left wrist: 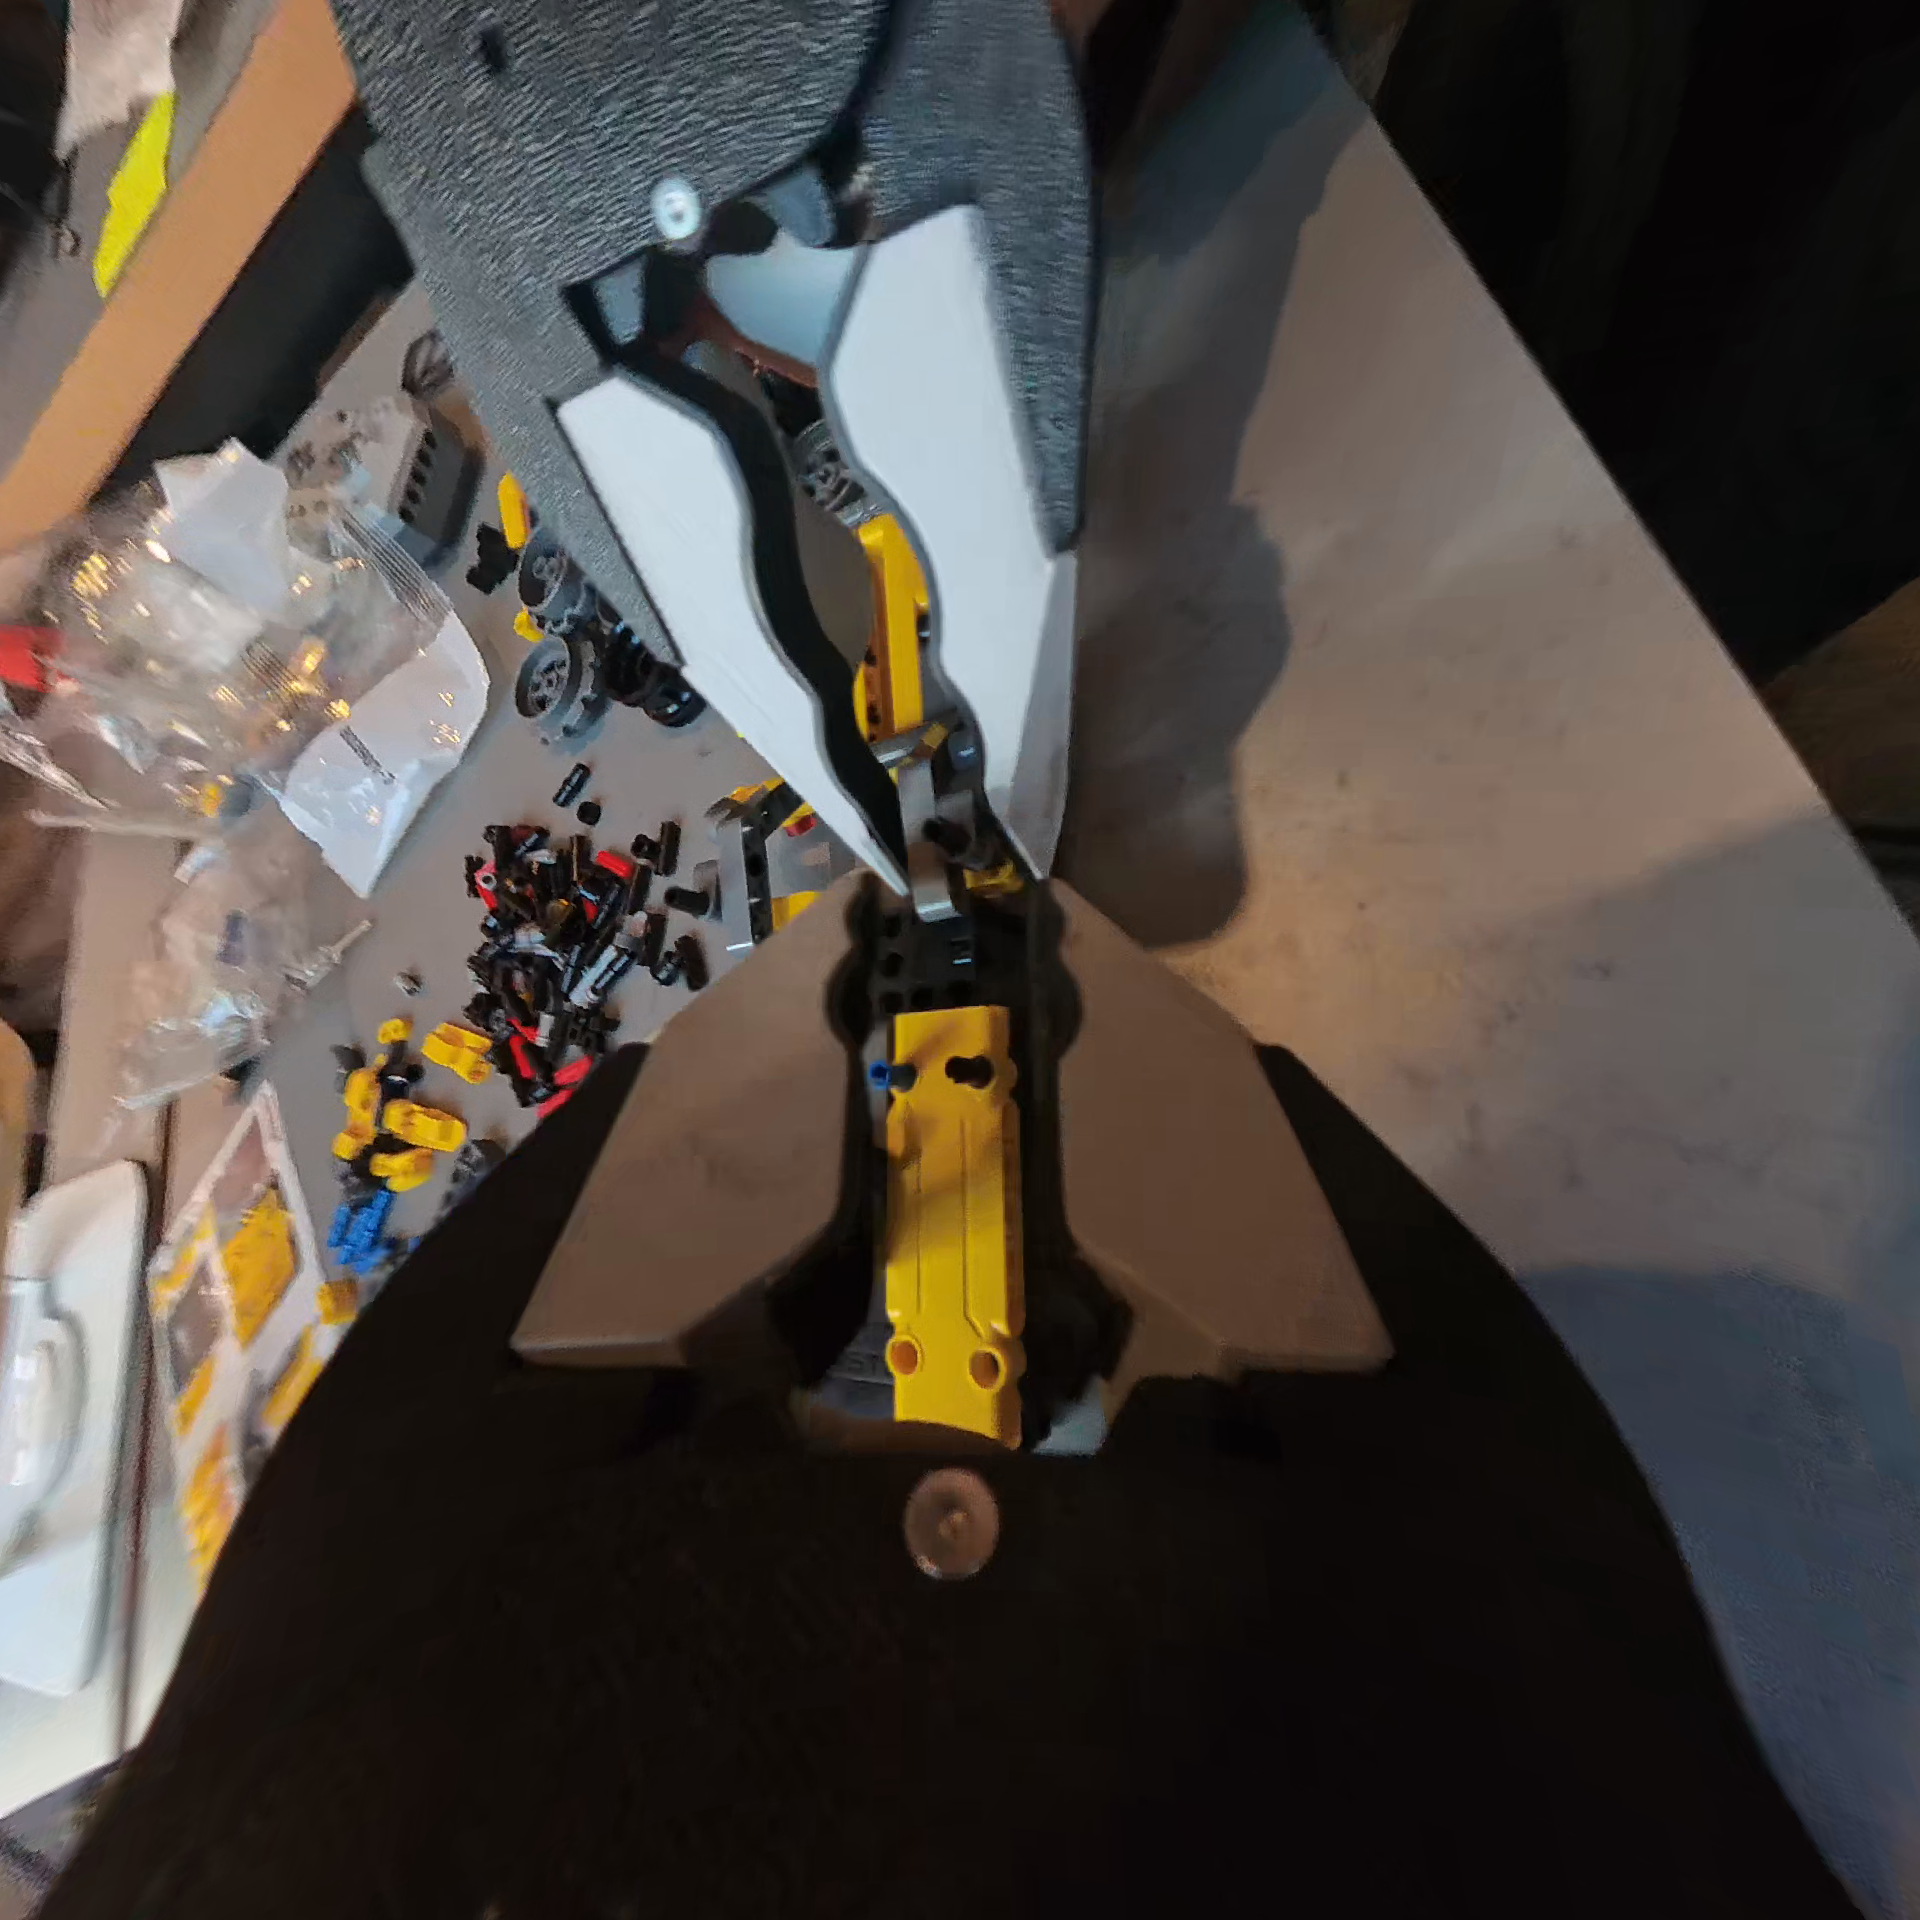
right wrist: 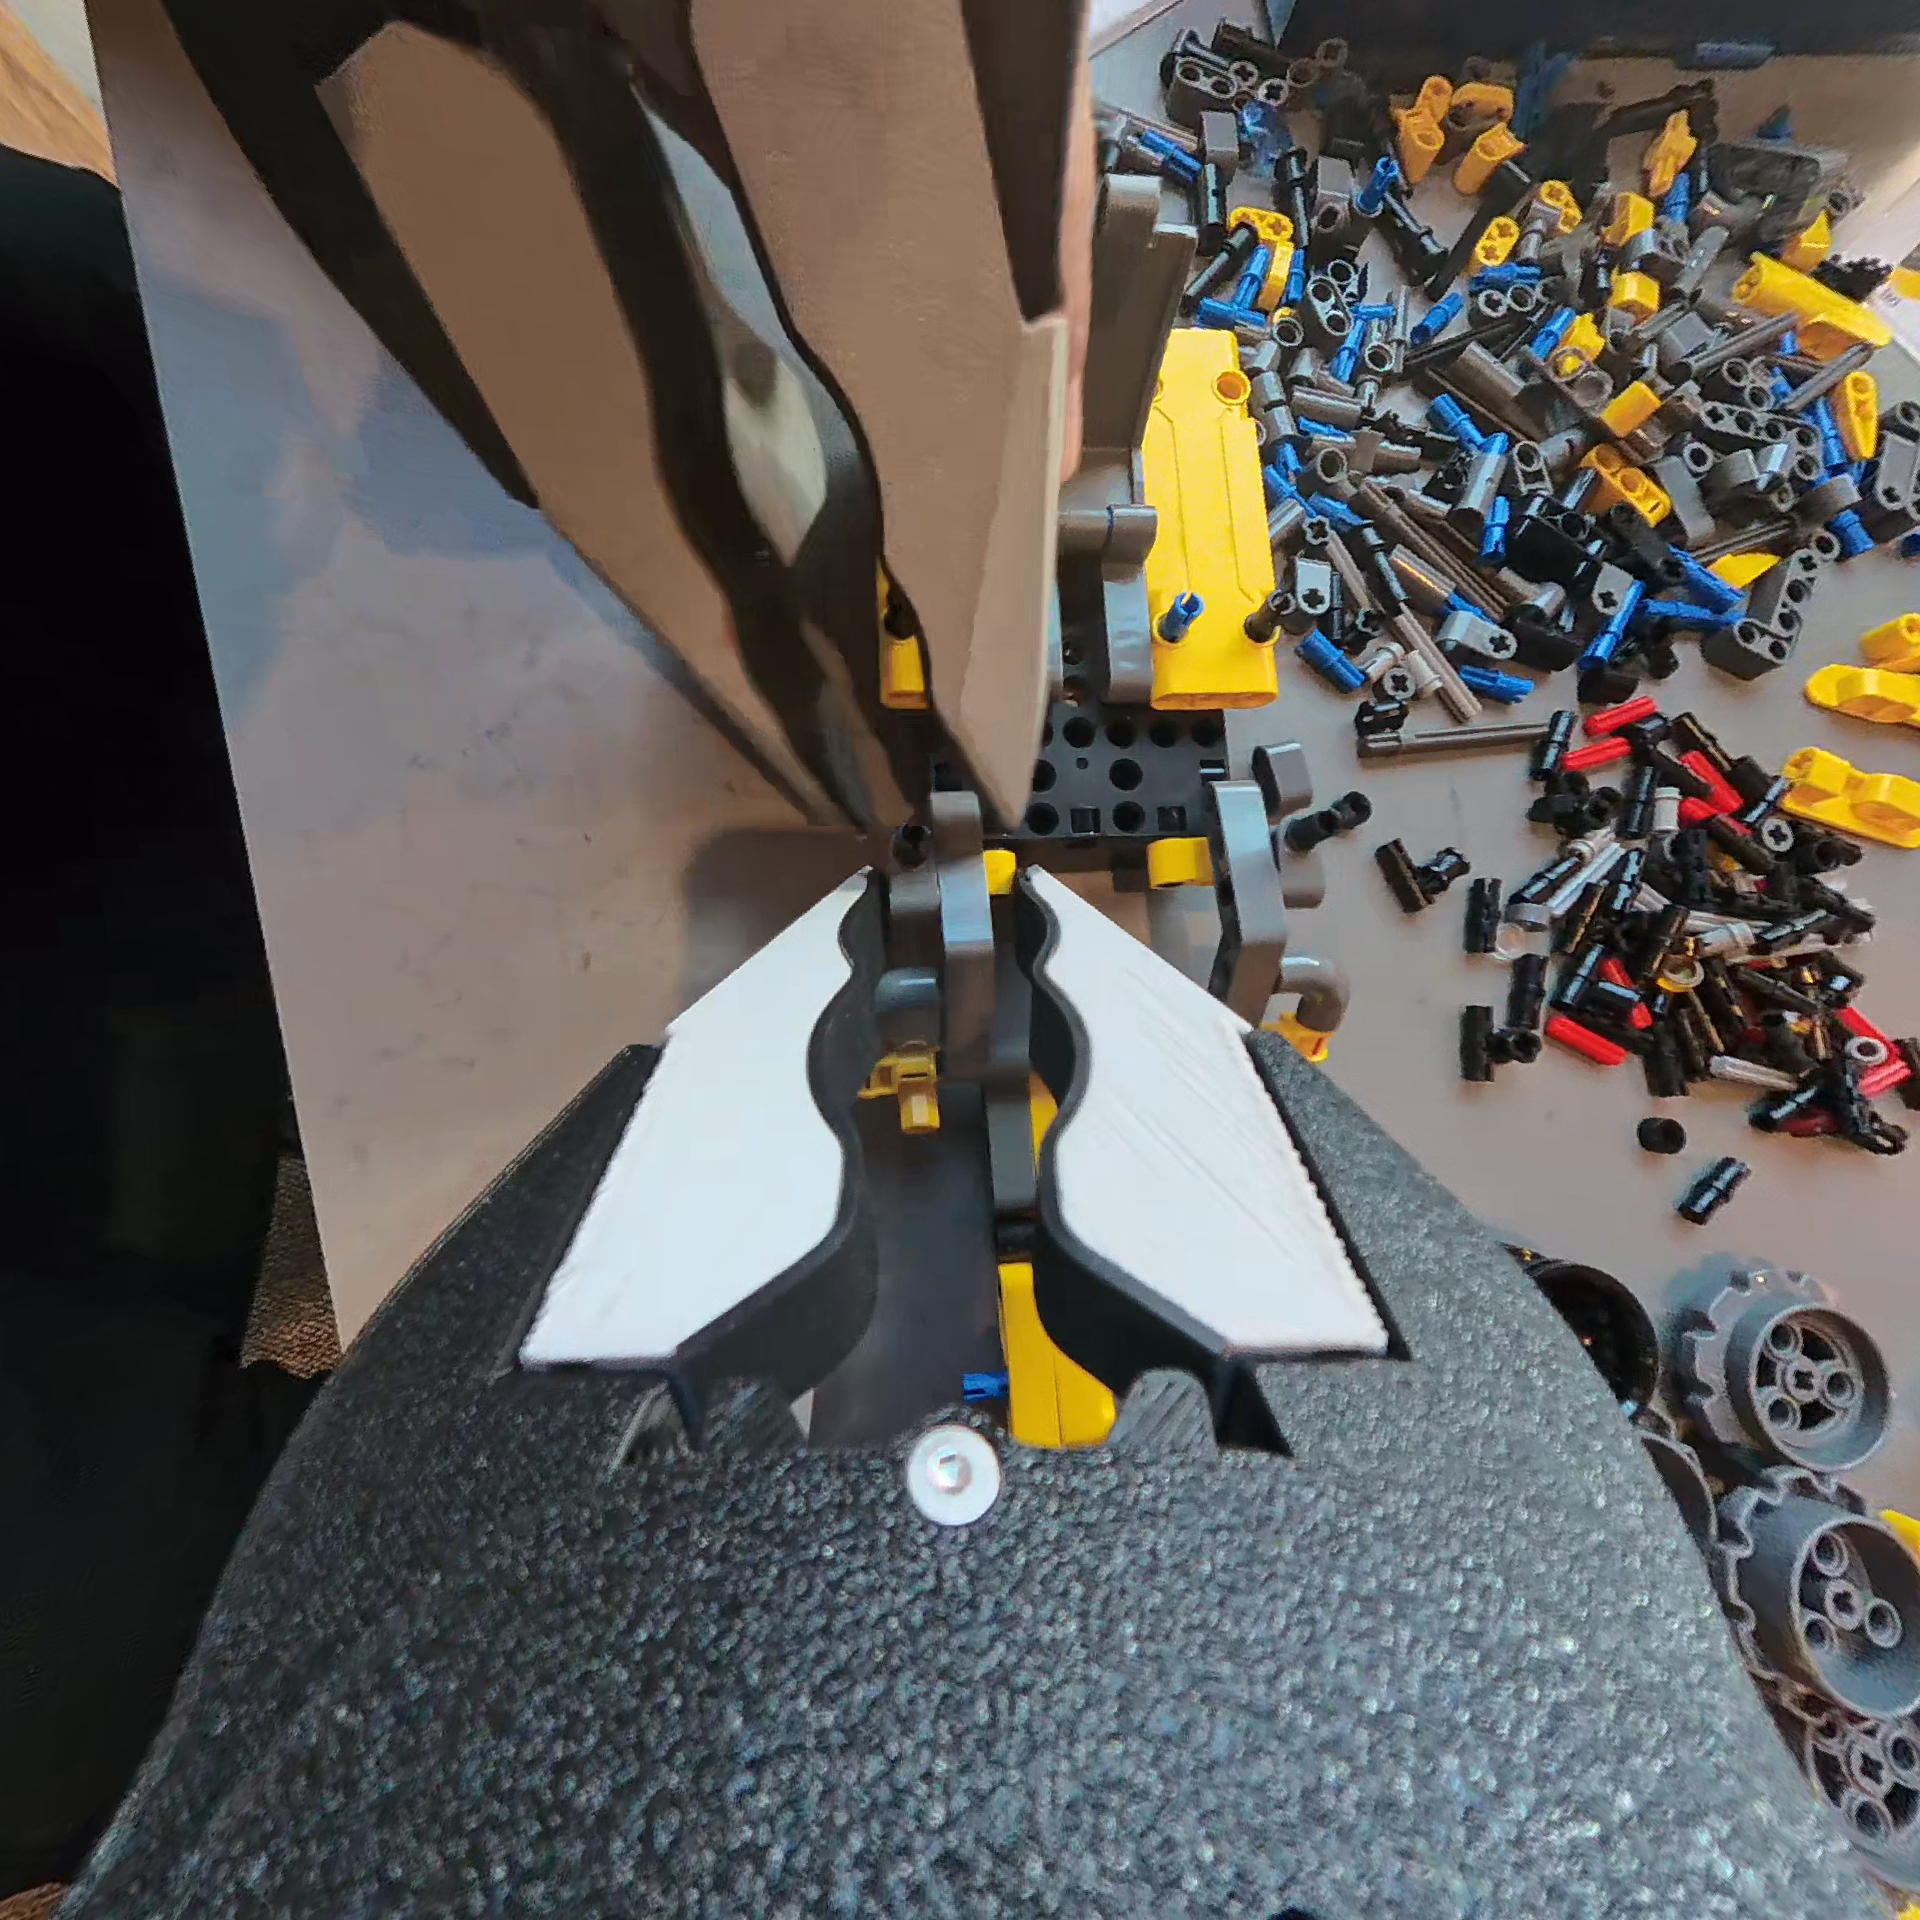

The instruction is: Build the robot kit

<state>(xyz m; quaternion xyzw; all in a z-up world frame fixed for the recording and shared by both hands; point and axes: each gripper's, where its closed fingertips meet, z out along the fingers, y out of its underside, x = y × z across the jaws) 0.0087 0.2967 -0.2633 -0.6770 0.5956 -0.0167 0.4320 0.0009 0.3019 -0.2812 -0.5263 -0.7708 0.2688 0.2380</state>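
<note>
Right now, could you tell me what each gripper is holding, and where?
Both grip one brick assembly: left gripper on its yellow panel, right gripper on a grey curved beam.

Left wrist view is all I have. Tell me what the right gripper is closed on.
Observer: The right gripper pinches a dark grey curved beam at the near end of the model.
Operator: Describe the model's other side.
Observer: A second grey beam hangs off the black holed block, outside the fingers.
Operator: Report what lies beyond it.
Observer: A wide heap of blue, grey and yellow parts covers the table on that side.
</note>
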